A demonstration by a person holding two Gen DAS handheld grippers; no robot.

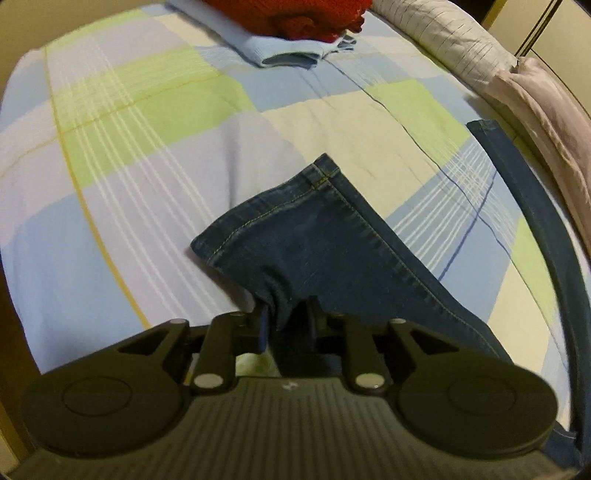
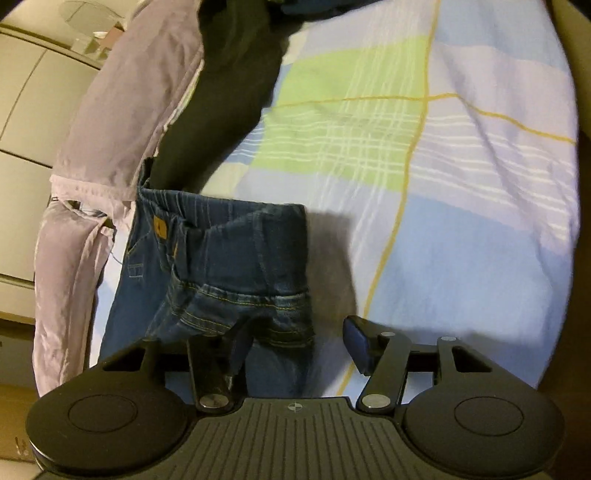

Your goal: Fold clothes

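Observation:
Blue jeans lie on the checked bedspread [image 1: 147, 155]. My left gripper [image 1: 286, 321] is shut on one jeans leg [image 1: 314, 236] near its hem, and the fabric bunches between the fingers. The other leg [image 1: 535, 206] runs along the right edge of the left wrist view. In the right wrist view the jeans waistband [image 2: 221, 236], with its tan label, lies folded over just ahead of my right gripper [image 2: 299, 343]. That gripper is open. Denim rests against its left finger [image 2: 240, 343], and the blue pad of the right finger [image 2: 356, 343] stands free of the cloth.
A folded light-blue garment [image 1: 288, 51] with a red knit [image 1: 295, 18] on top sits at the far end of the bed. A striped pillow [image 1: 443, 33] and lilac fabric [image 1: 546, 110] lie to the right. A black garment [image 2: 229, 92] and lilac cloth [image 2: 122, 110] lie beyond the waistband.

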